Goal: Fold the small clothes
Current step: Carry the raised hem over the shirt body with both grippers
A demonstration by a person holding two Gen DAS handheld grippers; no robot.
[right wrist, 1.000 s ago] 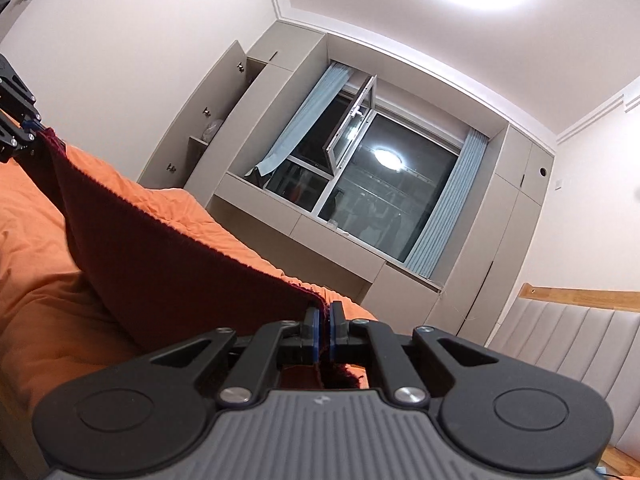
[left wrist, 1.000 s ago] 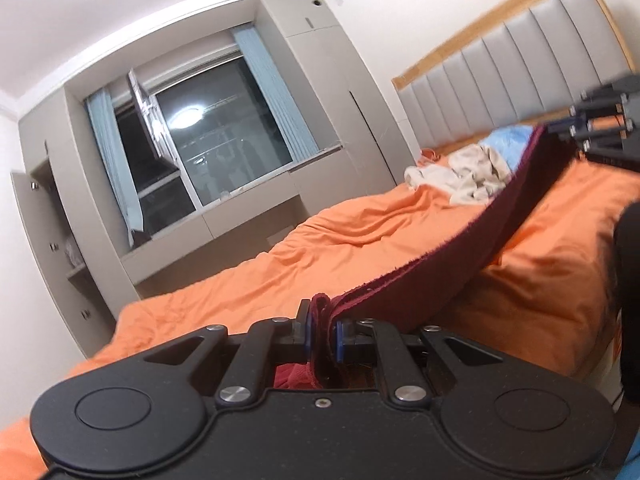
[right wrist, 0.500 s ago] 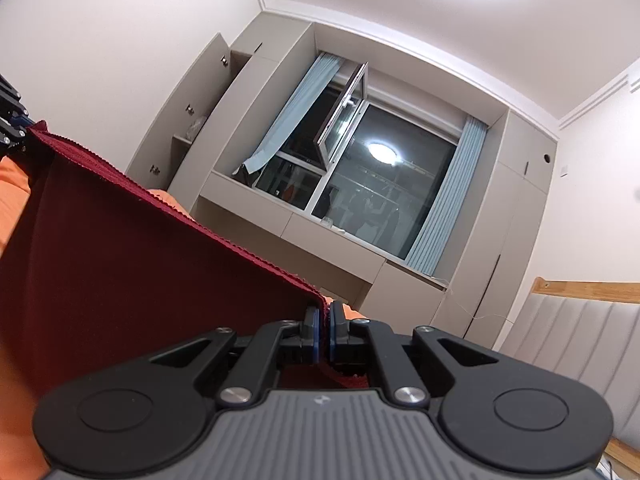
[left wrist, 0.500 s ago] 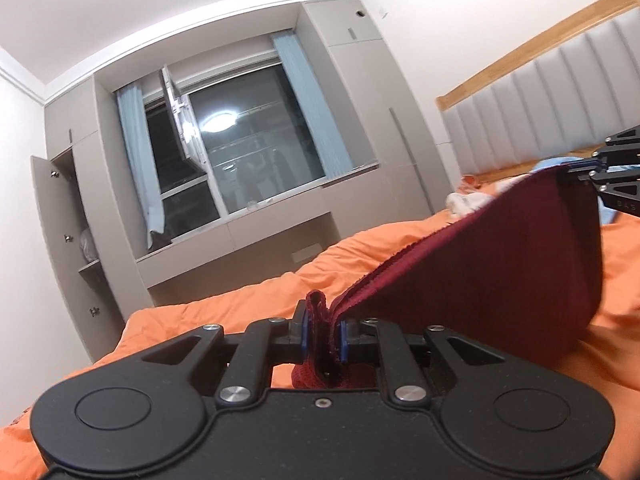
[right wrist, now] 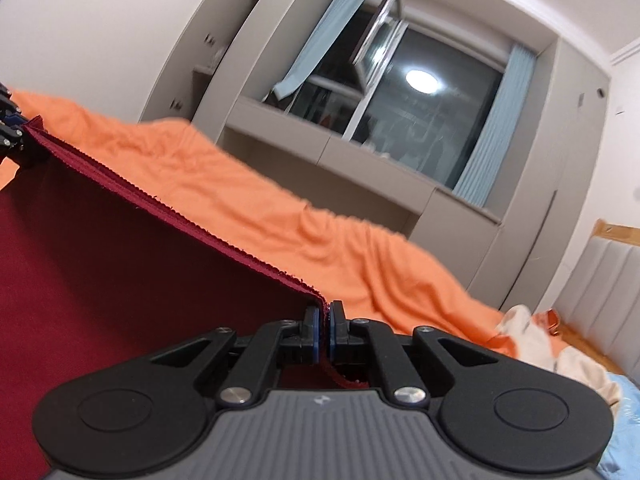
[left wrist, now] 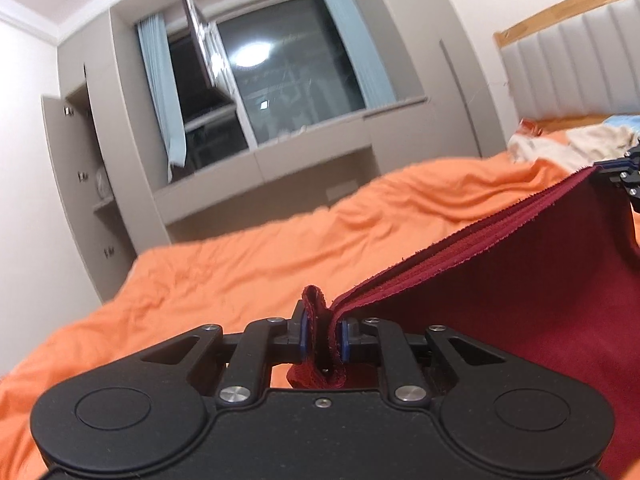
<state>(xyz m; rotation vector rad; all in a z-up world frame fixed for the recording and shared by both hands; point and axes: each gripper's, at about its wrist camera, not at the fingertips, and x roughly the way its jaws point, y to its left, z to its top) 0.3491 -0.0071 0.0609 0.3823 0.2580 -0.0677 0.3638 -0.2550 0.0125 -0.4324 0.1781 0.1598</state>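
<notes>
Left gripper [left wrist: 323, 330] pinches one bunched corner of the dark red cloth [left wrist: 540, 280]; its jaws have just been easing apart slightly, fabric between the pads. The cloth hangs stretched in the air between both grippers, above the near part of the orange duvet [left wrist: 260, 256]. Right gripper [right wrist: 323, 334] is clamped tight on the other corner. Farther right, pale clothes [right wrist: 560, 360] lie heaped near the grey headboard [right wrist: 608, 280].
</notes>
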